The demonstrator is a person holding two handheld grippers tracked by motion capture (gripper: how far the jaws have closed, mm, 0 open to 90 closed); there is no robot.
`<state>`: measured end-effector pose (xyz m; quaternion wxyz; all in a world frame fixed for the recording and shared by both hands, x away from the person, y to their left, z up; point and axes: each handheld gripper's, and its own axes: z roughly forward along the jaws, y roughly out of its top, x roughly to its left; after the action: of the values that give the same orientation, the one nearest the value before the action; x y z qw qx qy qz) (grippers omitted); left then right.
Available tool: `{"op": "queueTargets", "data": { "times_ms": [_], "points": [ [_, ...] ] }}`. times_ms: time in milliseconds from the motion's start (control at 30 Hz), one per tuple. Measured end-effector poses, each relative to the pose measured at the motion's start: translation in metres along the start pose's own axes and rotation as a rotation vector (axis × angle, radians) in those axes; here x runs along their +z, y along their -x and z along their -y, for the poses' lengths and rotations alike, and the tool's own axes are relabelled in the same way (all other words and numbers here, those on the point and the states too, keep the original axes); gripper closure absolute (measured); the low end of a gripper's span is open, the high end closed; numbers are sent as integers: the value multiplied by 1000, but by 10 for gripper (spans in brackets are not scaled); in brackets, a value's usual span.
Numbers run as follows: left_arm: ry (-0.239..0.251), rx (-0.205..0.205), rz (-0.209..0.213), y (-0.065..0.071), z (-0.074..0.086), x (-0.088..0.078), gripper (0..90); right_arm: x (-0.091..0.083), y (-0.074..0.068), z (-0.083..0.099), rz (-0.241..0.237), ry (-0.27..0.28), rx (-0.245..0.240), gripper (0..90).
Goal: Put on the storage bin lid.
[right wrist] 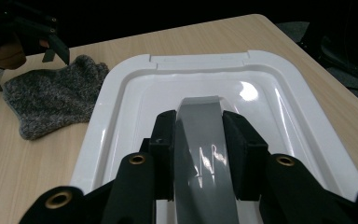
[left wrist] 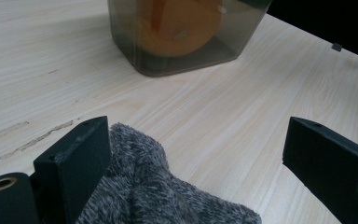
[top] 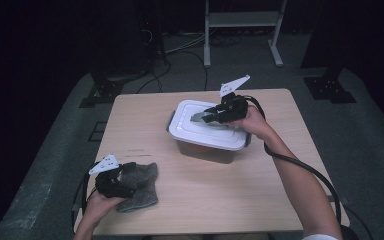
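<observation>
grey strip [right wrist: 205, 154] clamped in right tongs [right wrist: 200, 128] — over lid [right wrist: 121, 116]

High view overhead, tool views close, sharing grey cloth [top: 139, 186]

The pale wooden table [top: 145, 125] looks matt, its grain fine and streaked. The white plastic lid [right wrist: 279, 88] is smooth and glossy, catching bright highlights. The flat grey plastic strip [right wrist: 203, 140] held by the right gripper [right wrist: 200, 126] shines too. The grey fuzzy cloth glove [left wrist: 144, 186] looks soft and rough-napped. The smoky translucent plastic container [left wrist: 135, 46] is smooth, and the black gripper jaws look matt.
</observation>
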<state>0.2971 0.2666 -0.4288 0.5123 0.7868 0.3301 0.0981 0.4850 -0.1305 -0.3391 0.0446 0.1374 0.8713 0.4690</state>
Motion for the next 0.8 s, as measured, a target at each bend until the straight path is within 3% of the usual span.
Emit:
{"op": "queueTargets", "data": {
  "times_ms": [267,367,567,800],
  "points": [
    [0,-4,0,0,0,0,73,3,1,0,-5,-5,6,646],
    [3,-4,-1,-1,0,0,72,2,1,0,-2,-3,20,574],
    [3,-4,2,-2,-1,1,73,-15,-2,-1,7,31,29,507],
    [1,-2,-9,0,1,-3,72,-32,-13,0,6,32,22,442]
  ]
}}
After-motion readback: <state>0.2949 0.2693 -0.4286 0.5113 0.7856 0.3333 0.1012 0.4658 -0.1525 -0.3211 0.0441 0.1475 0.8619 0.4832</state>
